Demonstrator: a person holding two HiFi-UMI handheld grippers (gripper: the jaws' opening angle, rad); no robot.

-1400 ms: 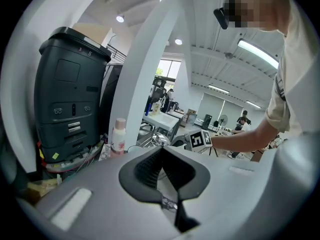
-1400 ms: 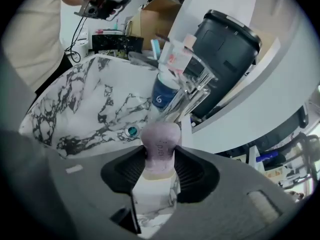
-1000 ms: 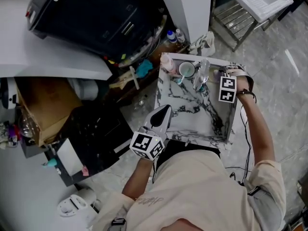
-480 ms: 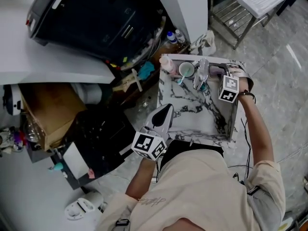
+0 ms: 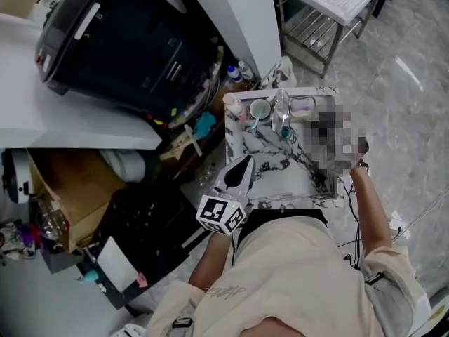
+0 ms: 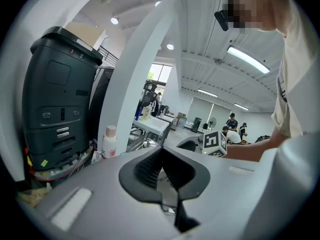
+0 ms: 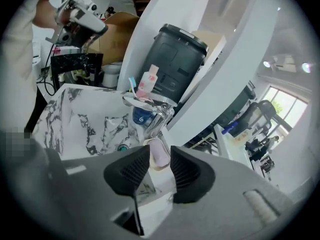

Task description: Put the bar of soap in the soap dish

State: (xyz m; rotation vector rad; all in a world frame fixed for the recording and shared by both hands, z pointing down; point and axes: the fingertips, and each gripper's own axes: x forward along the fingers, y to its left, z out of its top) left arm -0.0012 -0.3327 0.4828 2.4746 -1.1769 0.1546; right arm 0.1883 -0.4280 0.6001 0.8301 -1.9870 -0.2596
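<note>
A pale pink bar of soap (image 7: pixel 161 154) lies in a cream soap dish (image 7: pixel 156 166) at the back right corner of the marble sink (image 5: pixel 280 181); in the head view the soap (image 5: pixel 303 104) shows there too. My right gripper (image 7: pixel 160 150) hovers above it. Its jaws are closing with nothing between the pads, and the soap shows through the gap below. A mosaic patch hides this gripper in the head view. My left gripper (image 5: pixel 245 163) is shut and empty at the sink's front left rim, with the pads (image 6: pixel 150 166) meeting at the tips.
A chrome faucet (image 7: pixel 152 106) stands at the sink's back edge beside a blue cup with a toothbrush (image 7: pixel 141 116) and a pink bottle (image 7: pixel 149 81). A large black machine (image 5: pixel 133 41) and a white column stand to the left, with cluttered boxes on the floor.
The right gripper has lifted off the sink's back right corner, rolled, and now sits under the mosaic patch. The left gripper has stayed at the front left rim. The head view shifted.
</note>
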